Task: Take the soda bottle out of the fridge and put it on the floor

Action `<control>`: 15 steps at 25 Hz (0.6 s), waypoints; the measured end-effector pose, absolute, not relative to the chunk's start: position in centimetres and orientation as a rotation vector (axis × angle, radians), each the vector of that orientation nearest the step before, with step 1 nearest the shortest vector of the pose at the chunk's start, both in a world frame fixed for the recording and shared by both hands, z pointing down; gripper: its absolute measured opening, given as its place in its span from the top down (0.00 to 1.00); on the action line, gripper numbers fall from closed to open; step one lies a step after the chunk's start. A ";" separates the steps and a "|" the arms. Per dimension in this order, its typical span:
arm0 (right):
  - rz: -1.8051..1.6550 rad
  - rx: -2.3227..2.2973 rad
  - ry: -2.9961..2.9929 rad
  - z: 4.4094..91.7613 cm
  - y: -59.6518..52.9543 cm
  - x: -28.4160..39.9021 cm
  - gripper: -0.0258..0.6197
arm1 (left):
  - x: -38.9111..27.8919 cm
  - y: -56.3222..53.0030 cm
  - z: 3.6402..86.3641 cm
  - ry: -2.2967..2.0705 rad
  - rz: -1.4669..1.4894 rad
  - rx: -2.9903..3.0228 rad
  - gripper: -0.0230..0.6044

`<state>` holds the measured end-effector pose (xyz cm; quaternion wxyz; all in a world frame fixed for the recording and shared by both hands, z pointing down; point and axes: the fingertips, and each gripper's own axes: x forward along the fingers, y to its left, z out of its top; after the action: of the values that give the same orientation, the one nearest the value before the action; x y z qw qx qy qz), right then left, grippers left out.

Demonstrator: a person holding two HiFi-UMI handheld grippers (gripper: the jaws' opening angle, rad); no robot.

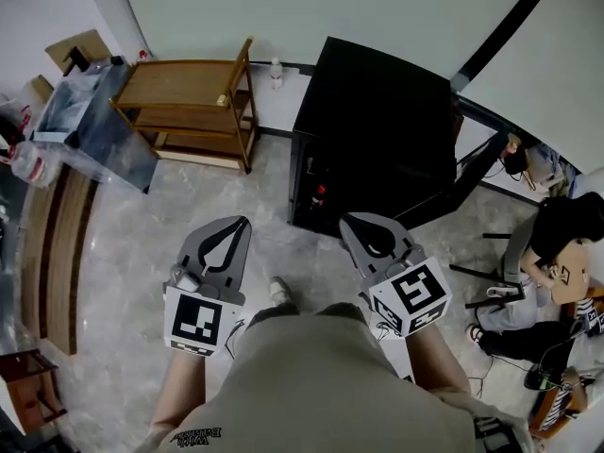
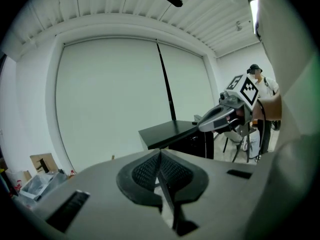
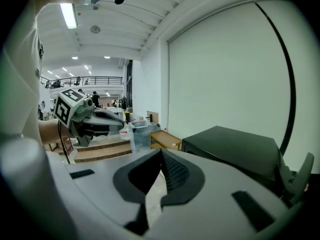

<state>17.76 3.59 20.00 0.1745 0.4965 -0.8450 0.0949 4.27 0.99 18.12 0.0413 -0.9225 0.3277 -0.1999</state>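
Left tongs and right tongs are both pressed together and empty, held side by side facing the fridge — probably a ready pose before reaching. The soda bottle — red label, small in view — stands inside the fridge's open front, not yet on the floor.

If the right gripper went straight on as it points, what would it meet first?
Probably the front face of the low black box-shaped fridge, directly ahead of the right gripper; nothing shows between them, though depth is unclear.
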 end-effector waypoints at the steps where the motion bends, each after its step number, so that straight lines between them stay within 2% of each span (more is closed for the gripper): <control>1: 0.267 1.420 -2.383 20.0 2.9 17.7 0.97 | 4.0 0.4 18.3 0.998 -0.617 -2.828 0.95; 8: 0.225 1.425 -2.298 21.1 0.5 17.7 0.97 | 3.7 -1.9 19.4 0.960 -0.651 -2.851 0.95; 15: 0.295 1.417 -2.260 23.5 -1.0 20.1 0.96 | 6.4 -3.2 20.1 0.935 -0.682 -2.847 0.95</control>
<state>20.15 -1.03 23.50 0.2267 0.5143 -0.8202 0.1070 6.43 -3.25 20.09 0.0343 -0.9258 0.3041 -0.2218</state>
